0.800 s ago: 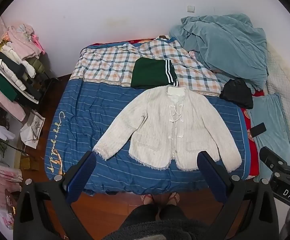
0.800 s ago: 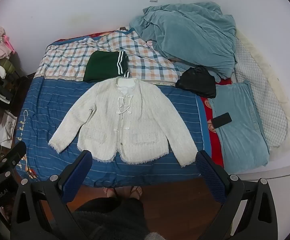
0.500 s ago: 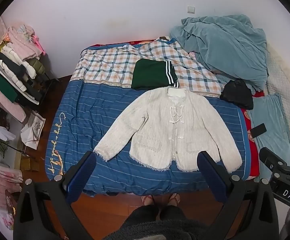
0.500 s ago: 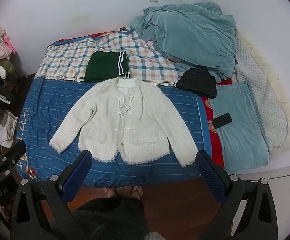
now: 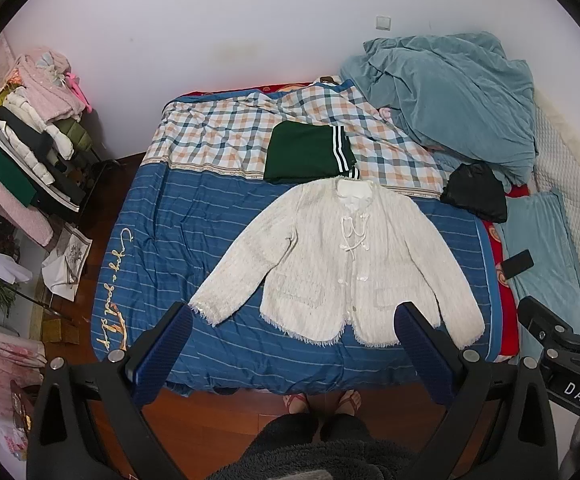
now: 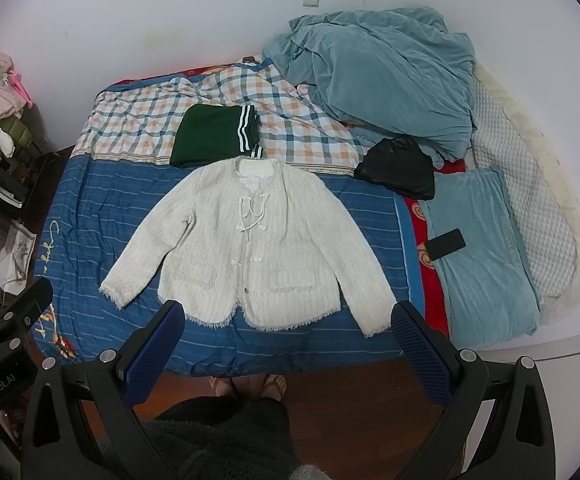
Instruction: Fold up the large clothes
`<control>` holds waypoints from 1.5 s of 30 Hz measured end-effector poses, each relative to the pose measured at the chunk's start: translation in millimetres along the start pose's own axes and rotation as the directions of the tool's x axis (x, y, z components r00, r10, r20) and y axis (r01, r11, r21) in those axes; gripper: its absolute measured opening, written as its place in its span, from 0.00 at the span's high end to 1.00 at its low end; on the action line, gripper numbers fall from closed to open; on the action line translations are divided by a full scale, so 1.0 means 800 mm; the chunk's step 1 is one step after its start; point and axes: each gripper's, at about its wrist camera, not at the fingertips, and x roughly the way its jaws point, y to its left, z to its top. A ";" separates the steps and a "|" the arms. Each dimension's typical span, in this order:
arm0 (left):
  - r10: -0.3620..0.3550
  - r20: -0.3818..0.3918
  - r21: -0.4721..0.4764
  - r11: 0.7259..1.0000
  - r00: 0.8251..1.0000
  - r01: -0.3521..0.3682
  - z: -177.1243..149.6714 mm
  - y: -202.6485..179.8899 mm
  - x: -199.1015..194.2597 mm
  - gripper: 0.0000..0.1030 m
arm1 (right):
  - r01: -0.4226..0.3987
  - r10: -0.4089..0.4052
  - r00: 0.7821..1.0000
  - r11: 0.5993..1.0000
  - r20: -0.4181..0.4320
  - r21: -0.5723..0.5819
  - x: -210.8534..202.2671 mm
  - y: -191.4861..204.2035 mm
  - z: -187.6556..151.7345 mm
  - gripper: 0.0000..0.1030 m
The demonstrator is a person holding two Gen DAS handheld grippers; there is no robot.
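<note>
A cream knit cardigan lies spread flat, front up, sleeves out, on the blue striped bedcover; it also shows in the right wrist view. A folded dark green garment with white stripes lies just beyond its collar, also seen in the right wrist view. My left gripper is open and empty, held above the bed's near edge. My right gripper is open and empty, likewise above the near edge.
A teal blanket heap and black bag sit at the bed's far right. A phone lies on a teal pillow. A clothes rack stands left. My feet are on the wooden floor.
</note>
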 end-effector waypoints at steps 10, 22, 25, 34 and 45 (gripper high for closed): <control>0.002 0.003 0.000 1.000 1.000 -0.002 0.004 0.004 0.000 0.00 | 0.002 -0.002 1.000 1.000 0.002 -0.001 0.000 0.006 0.010 0.00; 0.001 0.009 -0.005 1.000 1.000 -0.001 0.007 0.016 -0.004 0.00 | 0.000 0.000 1.000 1.000 0.005 0.001 0.000 0.005 0.008 0.00; 0.000 0.012 -0.005 1.000 1.000 0.000 0.010 0.018 -0.004 0.00 | 0.000 0.000 1.000 1.000 0.005 0.003 0.000 0.005 0.008 0.00; 0.000 0.014 -0.006 1.000 1.000 0.000 0.009 0.017 -0.004 0.00 | -0.002 0.002 1.000 1.000 0.006 0.002 0.000 0.005 0.015 0.00; -0.001 0.018 -0.011 1.000 1.000 0.002 0.013 0.011 -0.004 0.00 | 0.000 0.000 1.000 1.000 0.006 0.000 -0.002 0.006 0.024 0.00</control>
